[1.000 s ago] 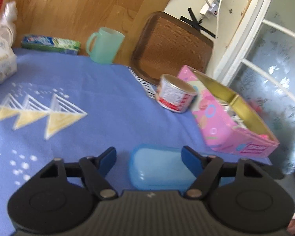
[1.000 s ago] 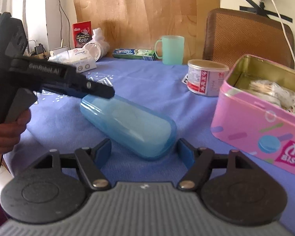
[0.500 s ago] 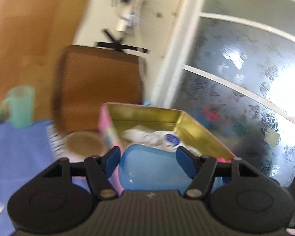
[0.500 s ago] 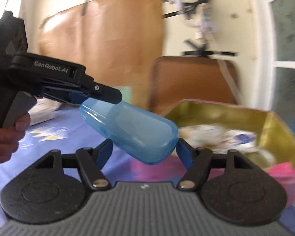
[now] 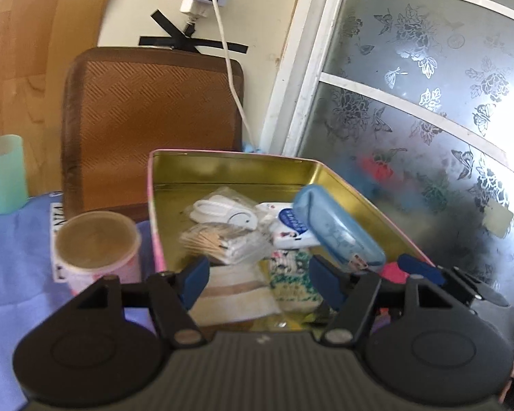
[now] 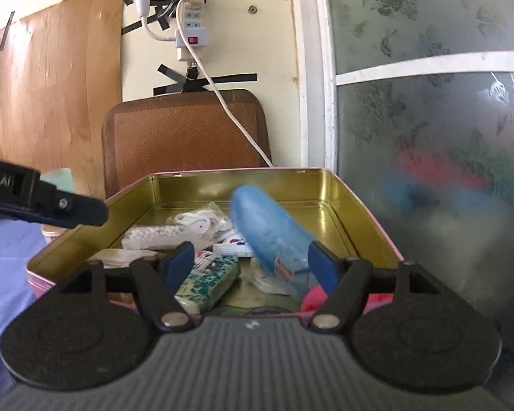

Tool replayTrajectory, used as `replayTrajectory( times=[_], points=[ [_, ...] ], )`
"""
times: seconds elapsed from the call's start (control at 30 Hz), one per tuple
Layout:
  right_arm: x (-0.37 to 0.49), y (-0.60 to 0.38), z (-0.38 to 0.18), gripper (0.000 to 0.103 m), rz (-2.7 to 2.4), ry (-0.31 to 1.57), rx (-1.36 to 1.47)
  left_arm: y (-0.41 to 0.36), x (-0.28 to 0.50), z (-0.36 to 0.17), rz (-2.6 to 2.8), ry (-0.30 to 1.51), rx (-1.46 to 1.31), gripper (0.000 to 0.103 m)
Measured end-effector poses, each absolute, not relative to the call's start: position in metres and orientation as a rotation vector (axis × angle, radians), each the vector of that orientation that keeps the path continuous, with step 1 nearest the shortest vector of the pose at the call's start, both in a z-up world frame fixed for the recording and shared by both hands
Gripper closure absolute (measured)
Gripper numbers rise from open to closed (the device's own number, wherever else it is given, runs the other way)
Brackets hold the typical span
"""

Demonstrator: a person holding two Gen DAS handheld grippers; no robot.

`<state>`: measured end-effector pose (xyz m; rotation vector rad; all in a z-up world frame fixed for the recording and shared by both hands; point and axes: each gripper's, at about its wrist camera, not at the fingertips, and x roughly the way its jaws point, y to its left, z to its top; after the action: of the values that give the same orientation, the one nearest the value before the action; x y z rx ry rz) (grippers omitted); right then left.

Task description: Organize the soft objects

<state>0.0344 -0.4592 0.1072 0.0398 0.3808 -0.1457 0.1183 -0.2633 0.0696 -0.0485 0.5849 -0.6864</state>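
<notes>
Blue case (image 6: 270,233): smeared by motion blur in the right wrist view; its lower end, by a small red-and-white sticker, is partly behind the right gripper's finger (image 6: 320,267).
Green cup (image 5: 5,173): cut off by the left edge in the left wrist view; in the right wrist view only a sliver shows behind the left gripper (image 6: 51,203).
Left gripper: cut off by the left edge in the right wrist view, with only part of its printed lettering readable.
Folded cloth (image 5: 234,291): near edge hidden behind the gripper body.
Red item (image 6: 313,296): mostly hidden, kind unclear.
Shapes behind the frosted glass (image 6: 438,174): red and blue blurs, unidentifiable.
Round tub (image 5: 97,245): label too blurred to read.
</notes>
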Motion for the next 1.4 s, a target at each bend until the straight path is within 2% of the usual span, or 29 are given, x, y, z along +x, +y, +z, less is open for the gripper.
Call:
replayTrajectory(
  times=[0.27, 0.6, 0.97, 1.4],
  points=[
    [0.023, -0.432, 0.113, 0.028, -0.075, 0.385, 0.109, -0.232, 0.083, 0.077, -0.607, 0.532, 0.014, 0.028],
    [0.014, -0.402, 0.129, 0.028, -0.037, 0.375, 0.161, -0.187, 0.059, 0.079, -0.433, 0.524, 0.05, 0.0],
    [0.014, -0.399, 0.14, 0.027, -0.039, 0.419, 0.402, -0.16, 0.052, 0.074, -0.372, 0.594, 0.057, 0.0],
    [0.013, -0.388, 0.144, 0.024, -0.036, 0.45, 0.435, -0.15, 0.047, 0.071, -0.358, 0.599, 0.053, 0.0]
  ],
)
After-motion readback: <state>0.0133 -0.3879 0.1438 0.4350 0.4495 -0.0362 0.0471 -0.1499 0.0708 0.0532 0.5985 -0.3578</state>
